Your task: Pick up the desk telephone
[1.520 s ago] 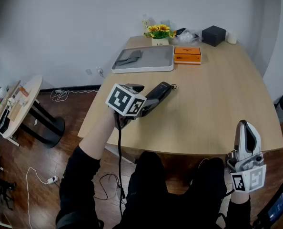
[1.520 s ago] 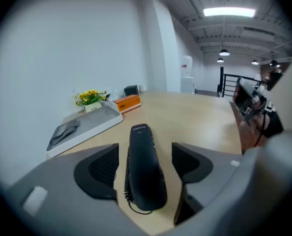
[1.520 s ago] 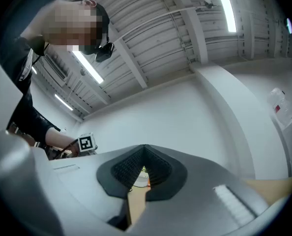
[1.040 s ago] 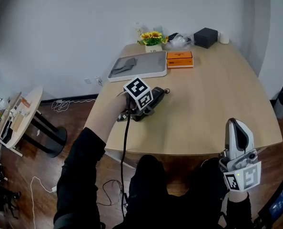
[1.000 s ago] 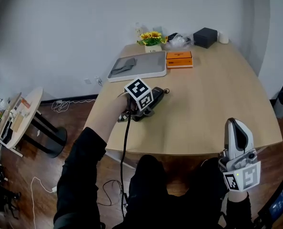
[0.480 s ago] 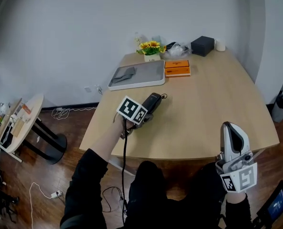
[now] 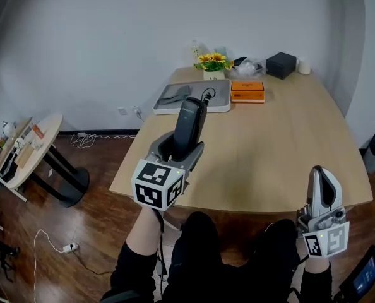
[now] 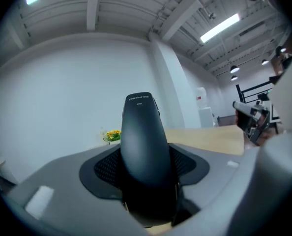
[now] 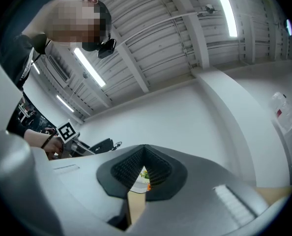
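In the head view, a black telephone handset (image 7: 189, 122) is held off the wooden table (image 7: 282, 144), over its near left edge, with its far end pointing away from me. My left gripper (image 7: 180, 151) is shut on the handset's lower part. The left gripper view shows the handset (image 8: 144, 136) standing upright between the grey pads of the left gripper (image 8: 145, 167). My right gripper (image 7: 322, 193) hangs low at the near right corner of the table. In the right gripper view, the right gripper (image 9: 145, 167) has its pads together with nothing between them.
A white tray (image 7: 220, 103) with a grey cloth lies at the table's far left. Beside it are an orange box (image 7: 247, 91), a pot of sunflowers (image 7: 214, 62) and a black box (image 7: 281, 64). A round side table (image 7: 29, 149) stands on the floor to the left.
The left gripper has drawn the handset back from over the table toward me and raised it; its marker cube now faces me. The right gripper has stayed low at the right.
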`<state>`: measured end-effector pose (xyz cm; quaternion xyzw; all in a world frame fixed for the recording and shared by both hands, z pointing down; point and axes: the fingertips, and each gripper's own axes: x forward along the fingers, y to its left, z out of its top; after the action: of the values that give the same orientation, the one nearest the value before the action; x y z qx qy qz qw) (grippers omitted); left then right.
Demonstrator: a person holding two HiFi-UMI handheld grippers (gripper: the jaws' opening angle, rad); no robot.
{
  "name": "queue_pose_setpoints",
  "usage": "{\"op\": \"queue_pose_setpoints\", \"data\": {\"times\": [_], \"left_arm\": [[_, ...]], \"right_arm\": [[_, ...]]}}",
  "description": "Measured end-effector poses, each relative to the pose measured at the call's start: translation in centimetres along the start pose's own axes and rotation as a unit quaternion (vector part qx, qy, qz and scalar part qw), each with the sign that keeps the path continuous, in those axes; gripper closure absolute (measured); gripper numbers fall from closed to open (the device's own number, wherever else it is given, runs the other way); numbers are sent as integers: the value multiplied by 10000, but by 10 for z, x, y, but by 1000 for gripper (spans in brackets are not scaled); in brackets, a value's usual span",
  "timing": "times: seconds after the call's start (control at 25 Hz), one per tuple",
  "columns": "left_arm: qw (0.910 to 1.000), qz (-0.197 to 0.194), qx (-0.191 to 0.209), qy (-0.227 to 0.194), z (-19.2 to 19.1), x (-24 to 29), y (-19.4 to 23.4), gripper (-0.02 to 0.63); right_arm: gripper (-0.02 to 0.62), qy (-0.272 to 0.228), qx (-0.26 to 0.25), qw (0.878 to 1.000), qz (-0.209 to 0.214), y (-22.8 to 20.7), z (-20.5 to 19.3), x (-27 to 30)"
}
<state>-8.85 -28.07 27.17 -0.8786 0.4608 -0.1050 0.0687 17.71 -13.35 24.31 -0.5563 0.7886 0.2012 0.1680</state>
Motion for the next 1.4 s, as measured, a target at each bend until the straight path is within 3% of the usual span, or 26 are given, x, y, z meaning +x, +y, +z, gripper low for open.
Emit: {"op": "queue_pose_setpoints", "data": {"times": [0.16, 0.4, 0.68, 1.0, 1.4], "left_arm": [[9975, 385, 116, -588, 17, -44, -10, 341], [9923, 517, -66, -1122, 19, -88, -19, 341], [9917, 583, -207, -1128, 10, -91, -16, 341], [9905, 777, -91, -1133, 5, -90, -6, 341], [9923, 720, -128, -1004, 0, -89, -6, 341]], "right_arm": [[595, 1, -31, 10000, -40, -2, 1, -1], [595, -35, -81, 9999, -77, -1, 5, 0], [595, -30, -73, 9999, -132, -6, 2, 1], [595, -90, -112, 9998, -107, -6, 7, 4], [595, -72, -204, 9997, -121, -4, 15, 4]]}}
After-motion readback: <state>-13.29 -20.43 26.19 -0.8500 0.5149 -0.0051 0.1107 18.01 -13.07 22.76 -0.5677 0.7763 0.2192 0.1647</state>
